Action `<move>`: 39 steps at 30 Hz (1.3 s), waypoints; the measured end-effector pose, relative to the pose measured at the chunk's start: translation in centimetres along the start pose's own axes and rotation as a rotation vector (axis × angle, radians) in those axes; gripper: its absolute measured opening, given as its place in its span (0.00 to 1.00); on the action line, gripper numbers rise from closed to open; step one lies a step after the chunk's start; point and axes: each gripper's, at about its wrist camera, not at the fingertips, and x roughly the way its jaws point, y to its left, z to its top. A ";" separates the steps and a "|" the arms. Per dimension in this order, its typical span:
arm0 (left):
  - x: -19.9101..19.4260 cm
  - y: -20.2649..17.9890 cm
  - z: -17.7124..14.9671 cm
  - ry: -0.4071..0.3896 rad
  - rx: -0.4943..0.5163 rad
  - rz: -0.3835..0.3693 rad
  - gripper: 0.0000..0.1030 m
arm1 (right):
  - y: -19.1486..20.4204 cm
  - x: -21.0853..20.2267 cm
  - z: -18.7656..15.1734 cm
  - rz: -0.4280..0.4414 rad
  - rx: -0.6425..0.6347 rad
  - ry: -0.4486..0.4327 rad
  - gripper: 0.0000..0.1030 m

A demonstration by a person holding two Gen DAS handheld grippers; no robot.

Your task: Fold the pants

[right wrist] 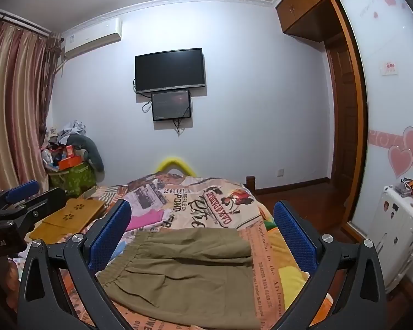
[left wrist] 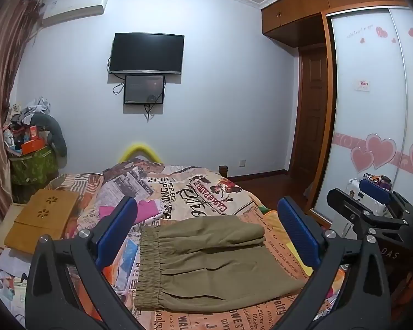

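Filling the lower half of both views, the bed (left wrist: 214,192) carries a quilt printed with newspaper and poster motifs. To its right stands a wardrobe (left wrist: 371,110) with sliding frosted doors decorated with pink hearts, and striped curtains (right wrist: 11,104) hang at the left. A dark television (left wrist: 147,52) is mounted on the far wall with a smaller screen (left wrist: 144,89) just below it, and an air conditioner (left wrist: 74,7) sits high near the ceiling. On the near part of the bed lie the olive pants (left wrist: 214,261), folded into a compact rectangle, elastic waistband toward the left. A wooden lap tray (left wrist: 44,220) rests at the bed's left side, and a pink garment (left wrist: 148,210) lies beyond the pants. The left hand-held gripper (left wrist: 212,232) hovers above the pants with its jaws spread wide, the blue pads flanking the cloth without touching it and nothing between them. The right hand-held gripper (right wrist: 203,238) is equally wide and empty, just beside the left one, also clear of the pants.
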 end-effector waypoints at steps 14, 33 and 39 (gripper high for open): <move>0.2 -0.1 0.0 -0.004 0.016 -0.001 1.00 | 0.1 0.1 -0.1 -0.003 -0.005 0.011 1.00; 0.4 0.0 -0.4 -0.002 0.022 0.022 1.00 | 0.2 0.2 -0.3 -0.003 0.001 0.015 1.00; 0.5 0.1 -0.4 -0.001 0.020 0.026 1.00 | 0.3 0.2 -0.2 -0.003 0.002 0.017 1.00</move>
